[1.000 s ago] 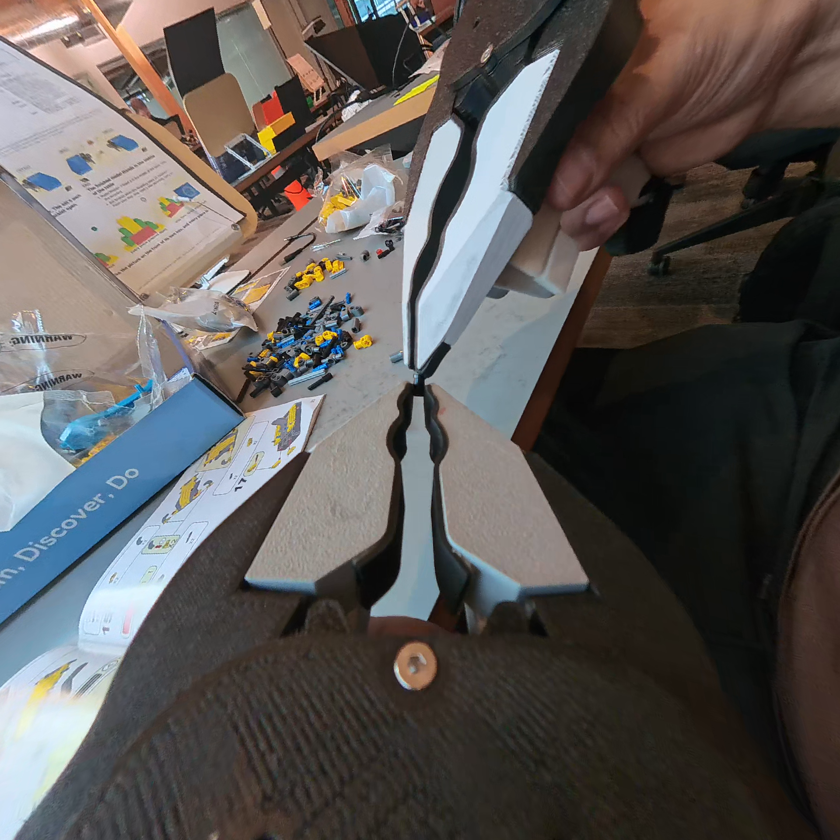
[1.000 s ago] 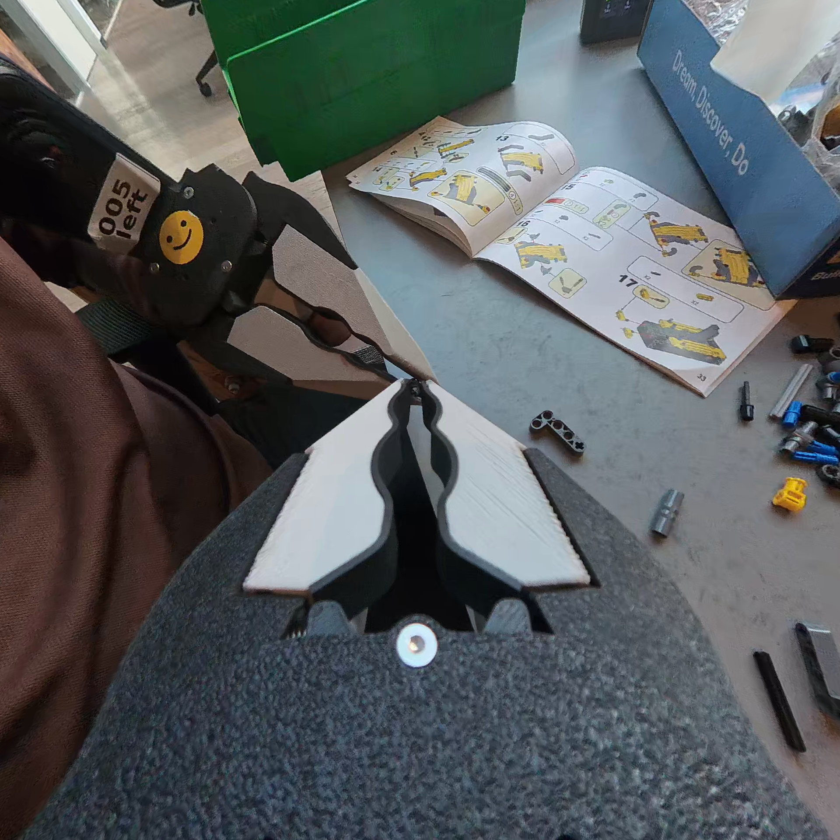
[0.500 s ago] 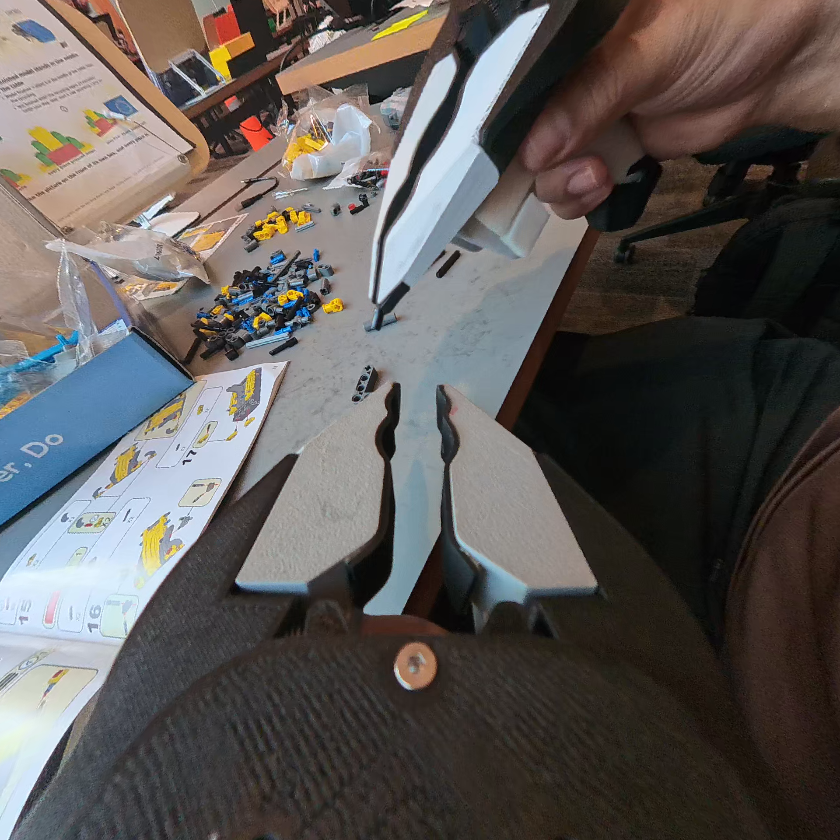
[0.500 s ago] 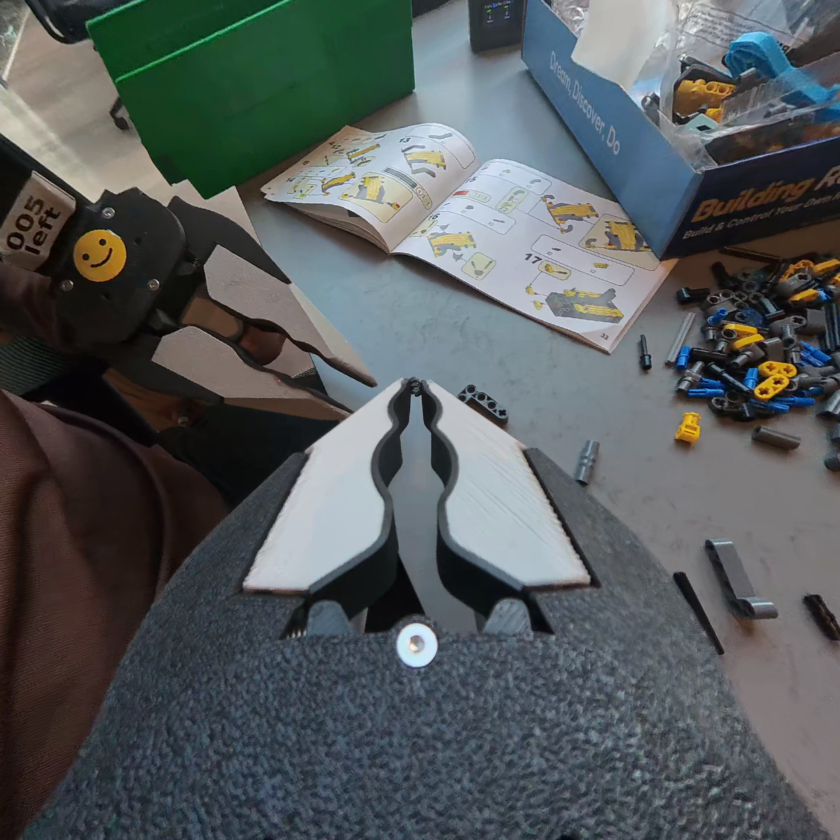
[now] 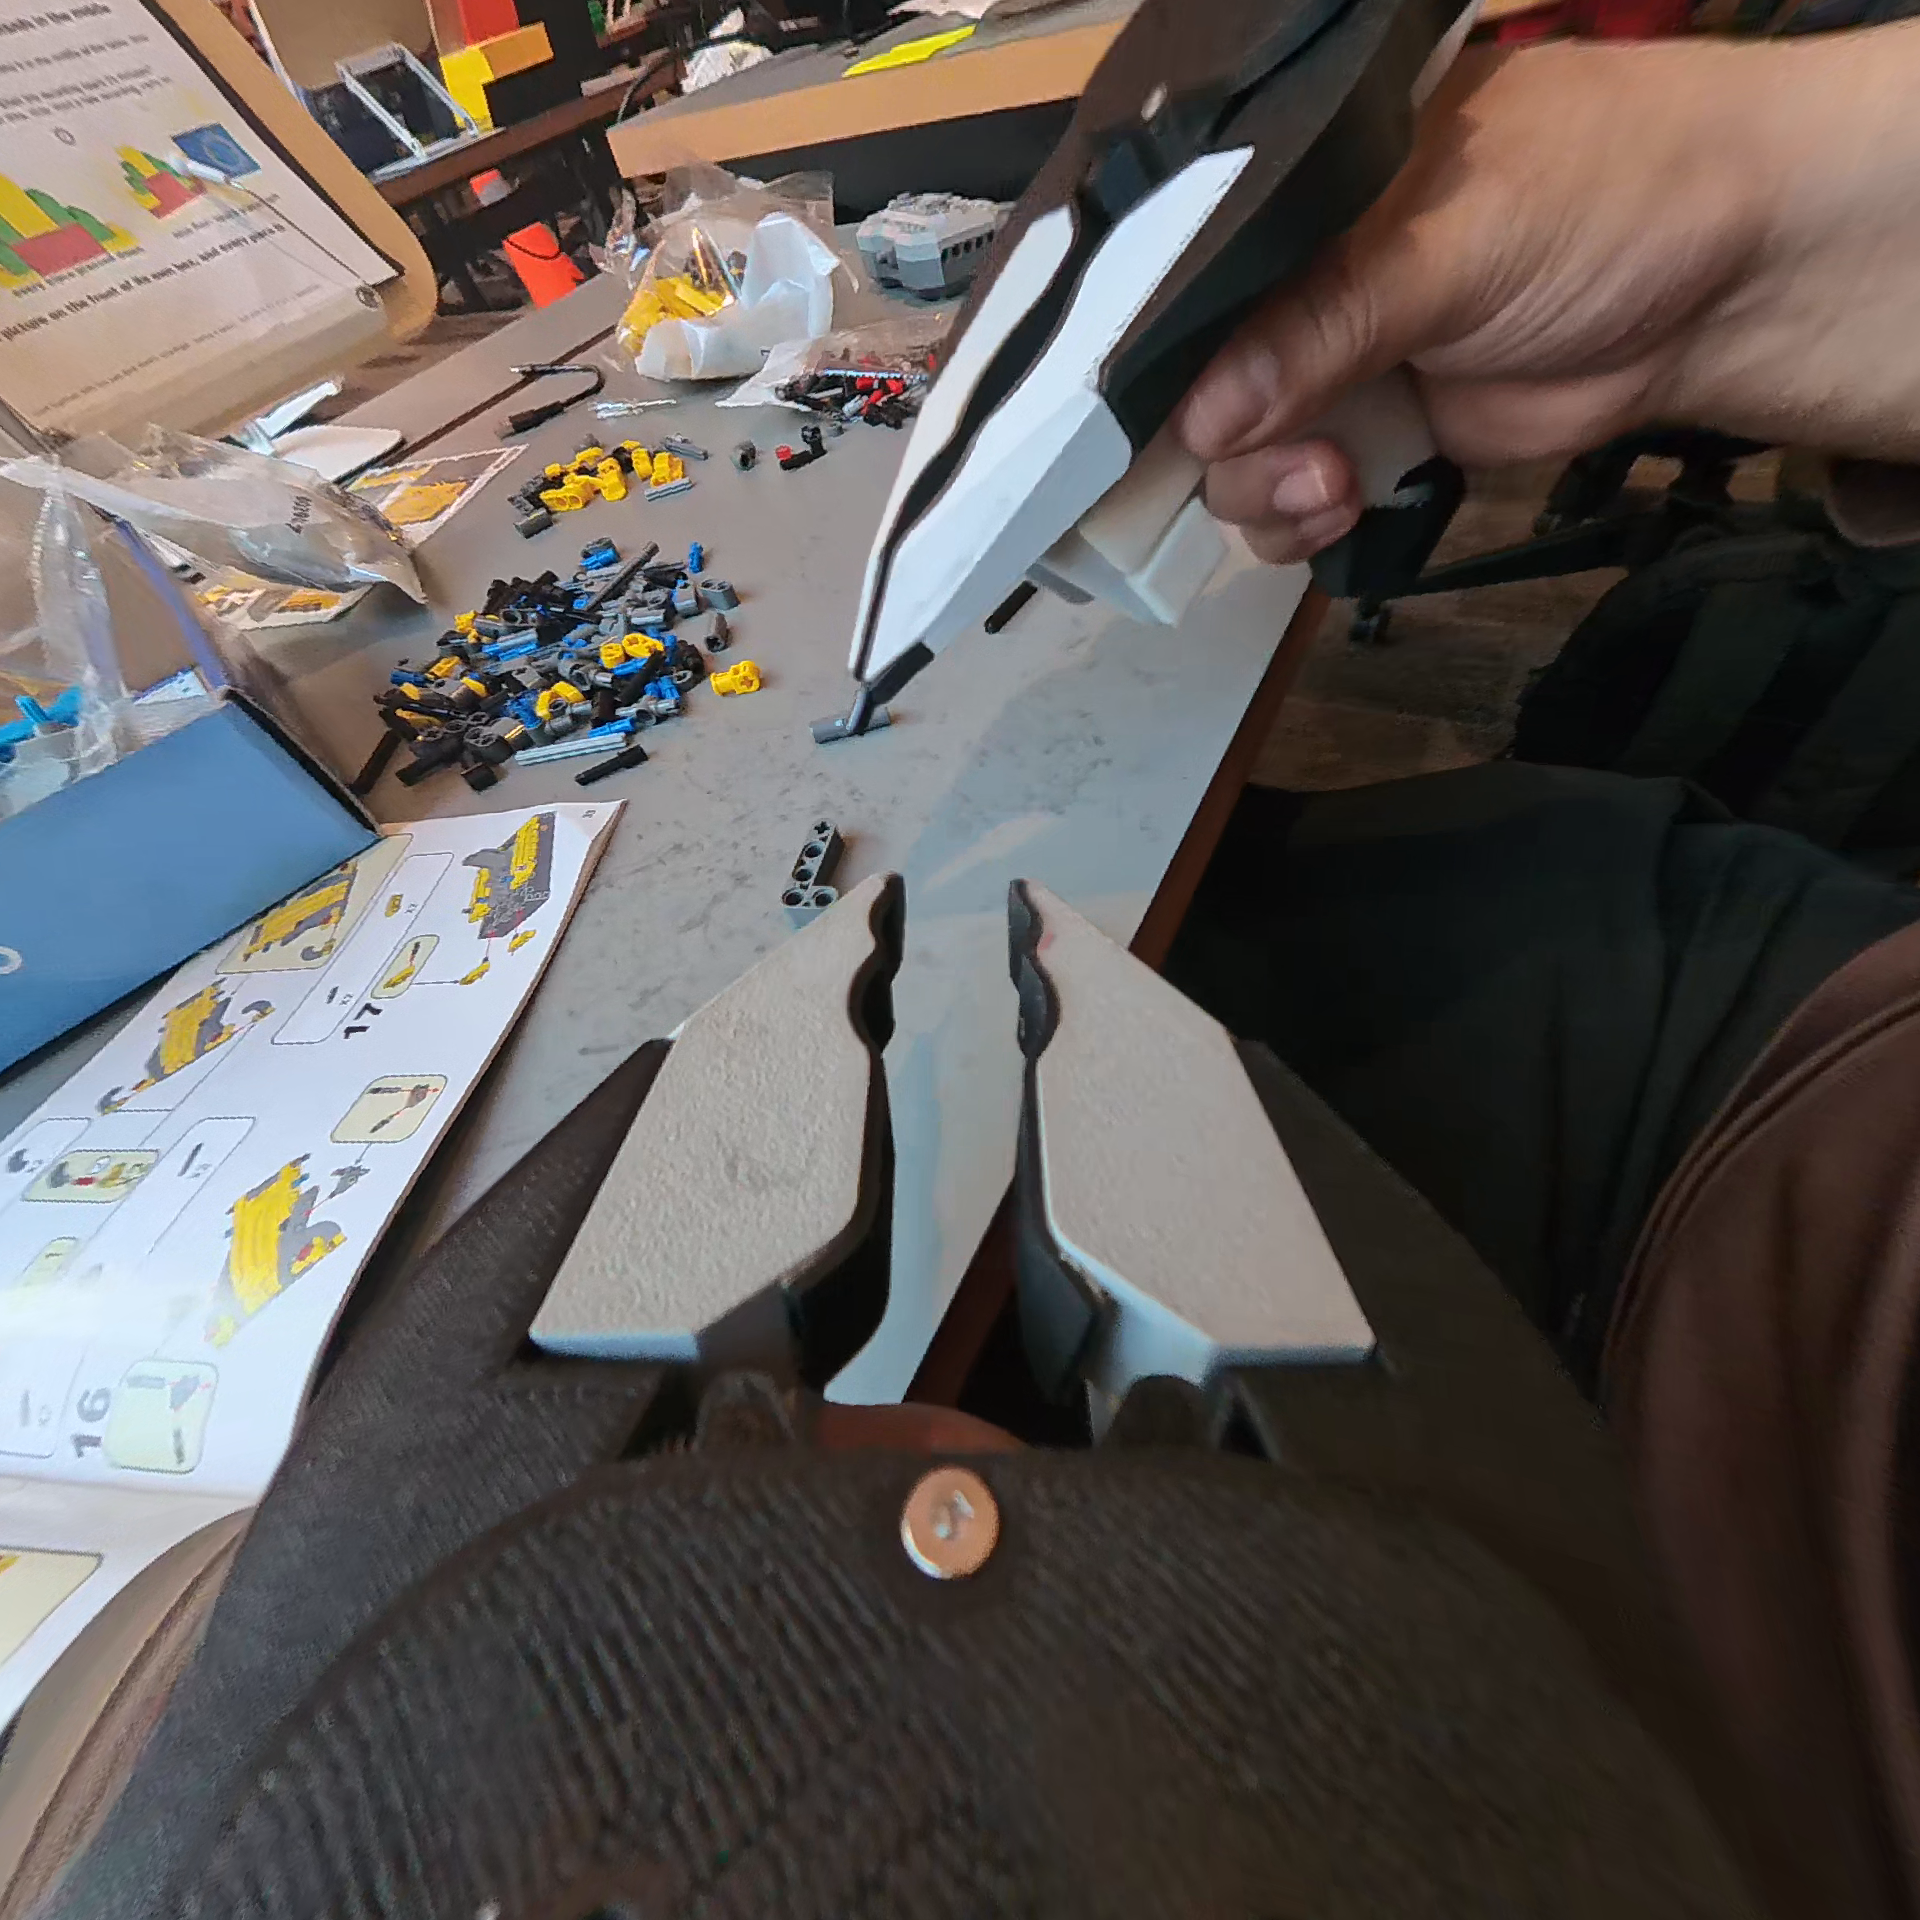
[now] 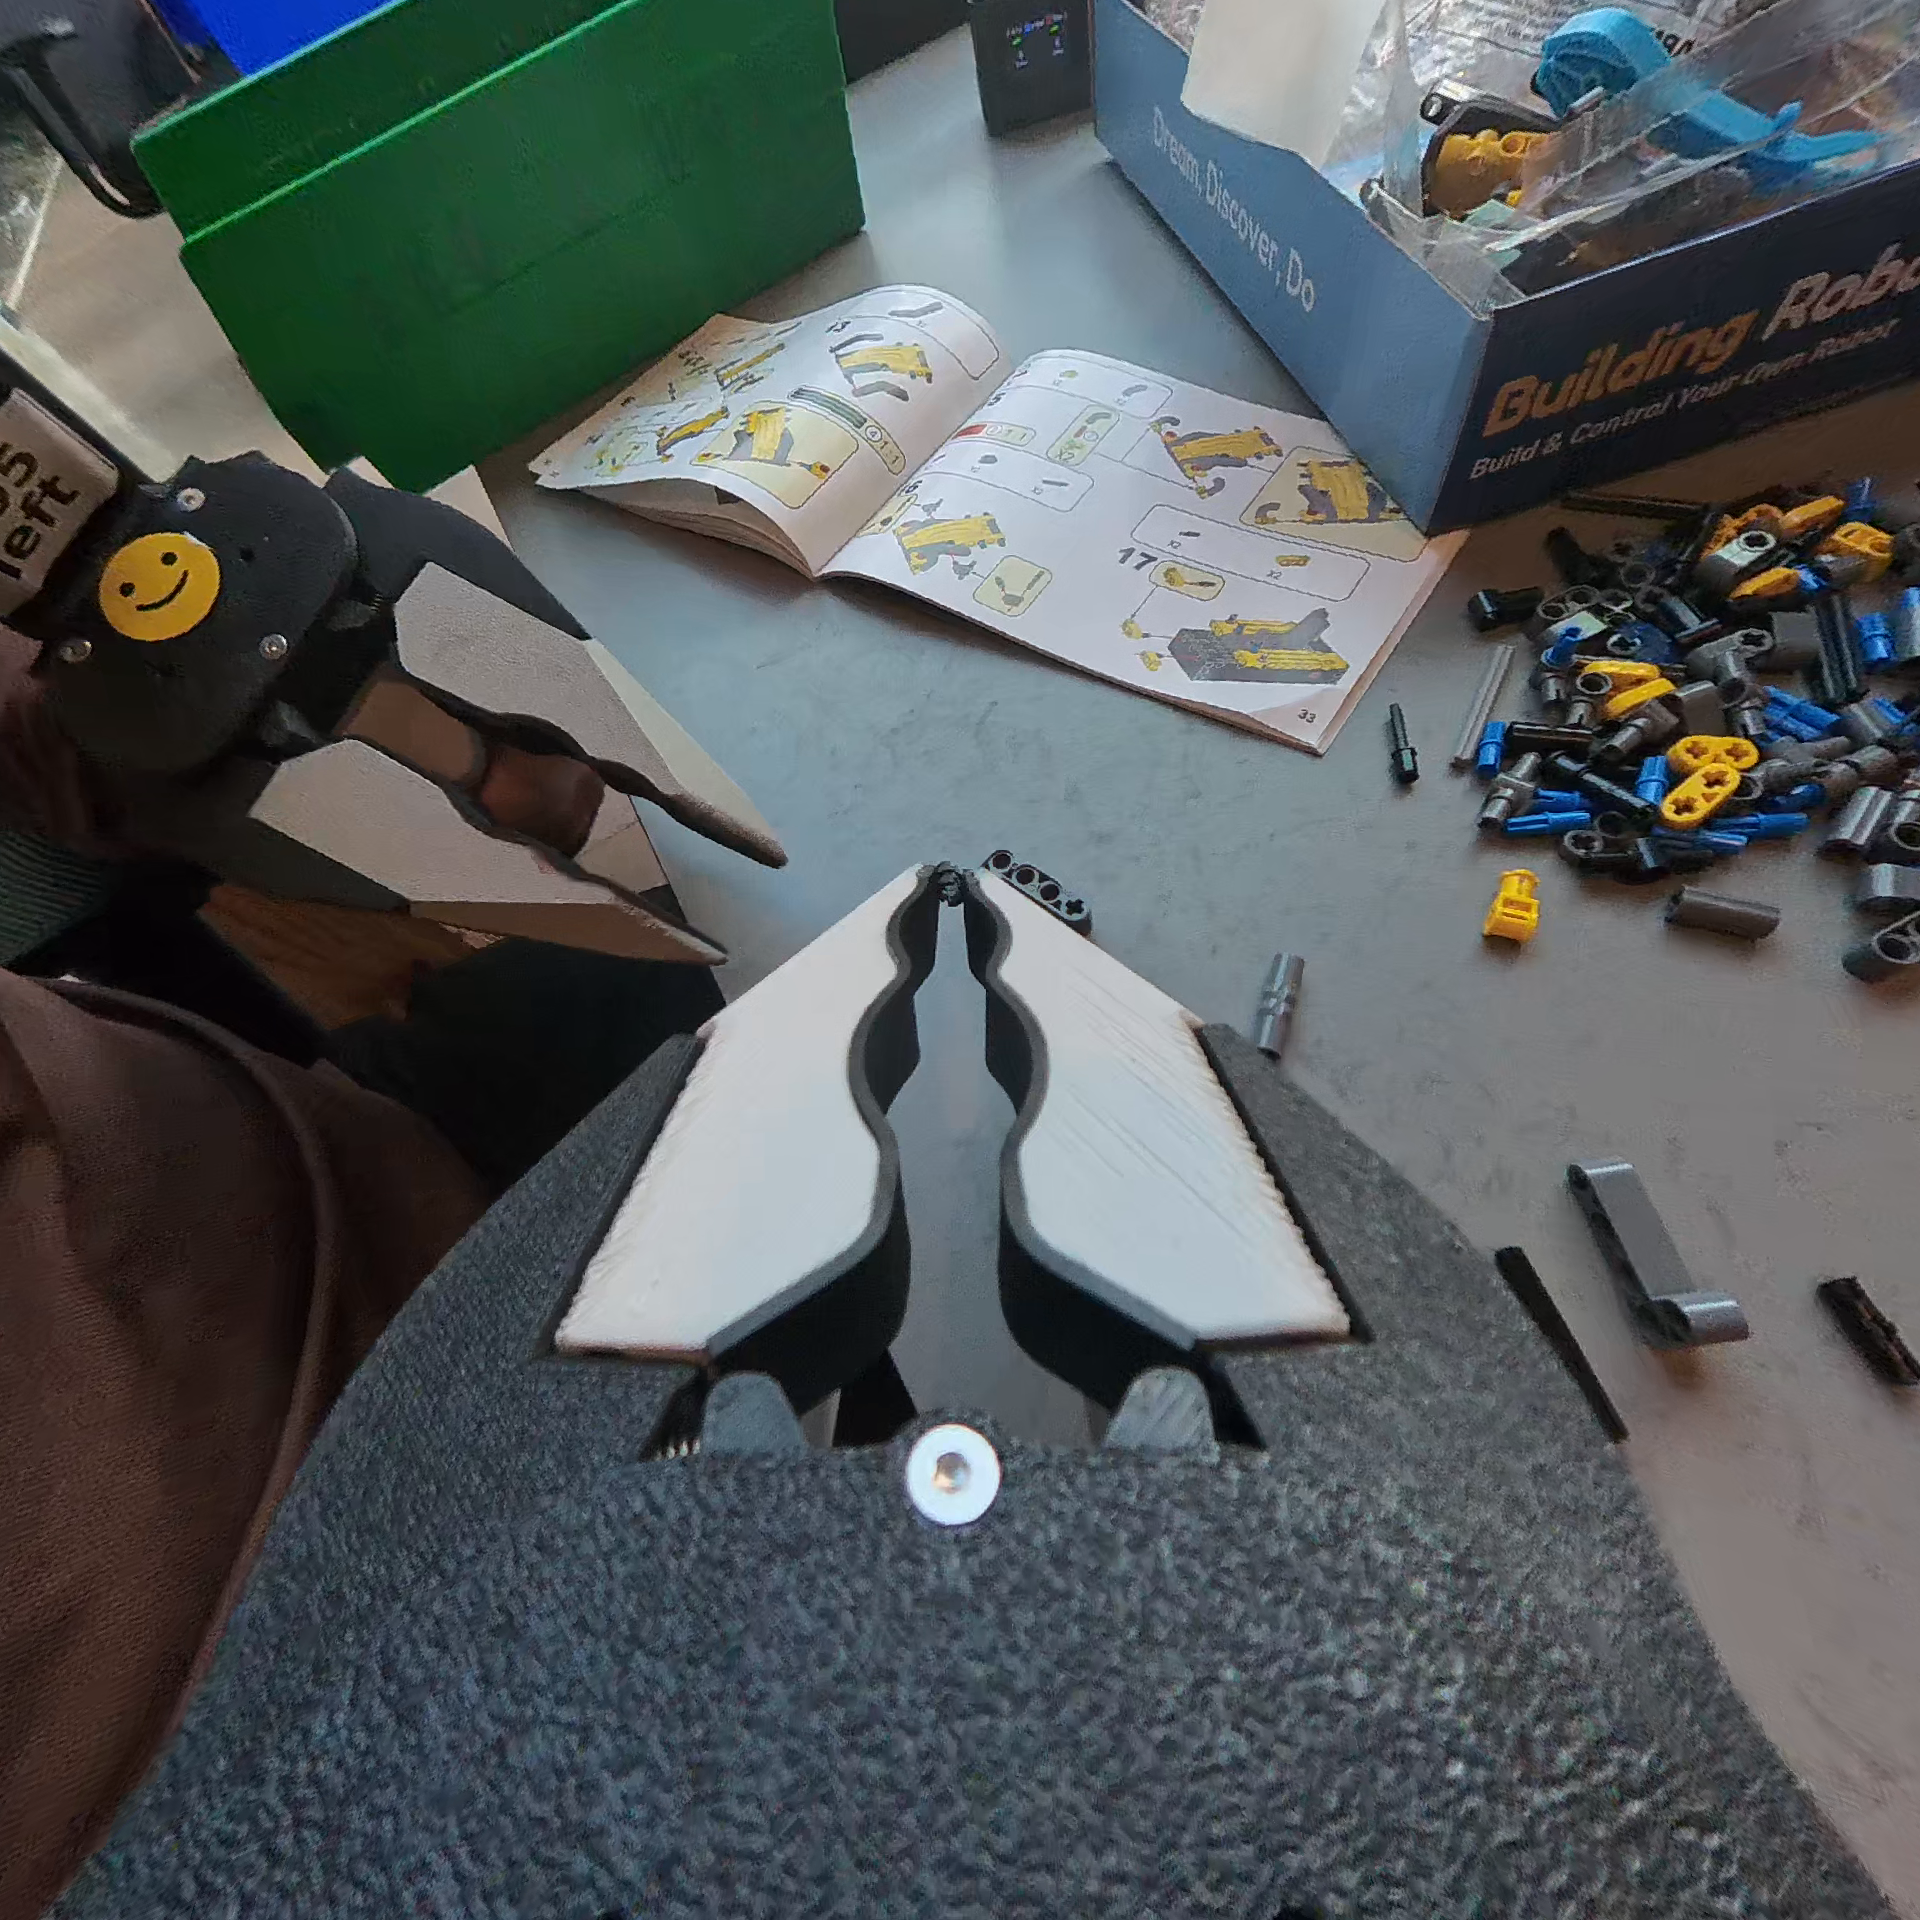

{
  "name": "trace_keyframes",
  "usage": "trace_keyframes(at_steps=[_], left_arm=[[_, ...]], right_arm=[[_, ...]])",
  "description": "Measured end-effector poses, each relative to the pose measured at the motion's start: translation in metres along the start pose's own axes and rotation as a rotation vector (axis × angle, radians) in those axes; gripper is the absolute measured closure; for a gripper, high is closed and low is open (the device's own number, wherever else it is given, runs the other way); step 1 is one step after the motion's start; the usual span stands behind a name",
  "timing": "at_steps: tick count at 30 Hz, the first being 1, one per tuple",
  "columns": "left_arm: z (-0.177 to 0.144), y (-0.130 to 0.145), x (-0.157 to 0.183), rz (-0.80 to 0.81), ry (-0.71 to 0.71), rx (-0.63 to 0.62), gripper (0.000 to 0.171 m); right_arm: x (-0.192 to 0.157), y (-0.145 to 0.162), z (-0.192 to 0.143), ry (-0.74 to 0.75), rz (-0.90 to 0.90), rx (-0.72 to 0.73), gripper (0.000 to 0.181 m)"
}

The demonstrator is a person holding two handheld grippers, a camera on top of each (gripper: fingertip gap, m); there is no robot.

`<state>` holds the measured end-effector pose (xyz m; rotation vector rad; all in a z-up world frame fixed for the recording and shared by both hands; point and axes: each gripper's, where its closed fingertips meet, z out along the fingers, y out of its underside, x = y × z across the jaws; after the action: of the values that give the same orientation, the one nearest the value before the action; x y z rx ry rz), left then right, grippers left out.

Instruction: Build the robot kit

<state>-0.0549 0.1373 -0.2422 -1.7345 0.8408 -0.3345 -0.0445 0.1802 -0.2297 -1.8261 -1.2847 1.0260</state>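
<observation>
Grippers, two — left gripper [image 5: 954, 914] parted, empty; right gripper [image 6: 948, 883] pinching one small black piece [image 6: 948, 889] above grey table [image 6: 935, 727].

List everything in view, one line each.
green box: one, green, far left of the table
blue box: one, blue, far right, bagged parts inside
instruction booklet: one, white and yellow, open, between the boxes
pile of small parts: one heap, black, blue, yellow and grey, right of the booklet
holed beam: one, black, just beyond the right gripper's tips
tube: one, grey, loose, right of the holed beam
bent beam: one, grey, near right
left gripper: one, grey fingers, open, empty
right gripper: one, white fingers, shut on a black pin
hand: one, holding the right gripper's handle
</observation>
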Motion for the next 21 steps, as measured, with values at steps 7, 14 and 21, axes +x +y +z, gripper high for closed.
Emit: trace_keyframes(at_steps=[7,14,21], left_arm=[[0.003,0.005,0.006,0.003,0.052,-0.019,0.156],[0.008,0.019,0.014,0.053,0.082,-0.094,0.157],[0.008,0.018,0.014,0.015,0.109,-0.084,0.158]], right_arm=[[0.005,0.01,0.005,-0.025,0.041,-0.018,0.177],[0.008,0.025,0.012,-0.036,0.046,-0.068,0.178],[0.006,0.027,0.014,-0.089,0.1,-0.07,0.178]])
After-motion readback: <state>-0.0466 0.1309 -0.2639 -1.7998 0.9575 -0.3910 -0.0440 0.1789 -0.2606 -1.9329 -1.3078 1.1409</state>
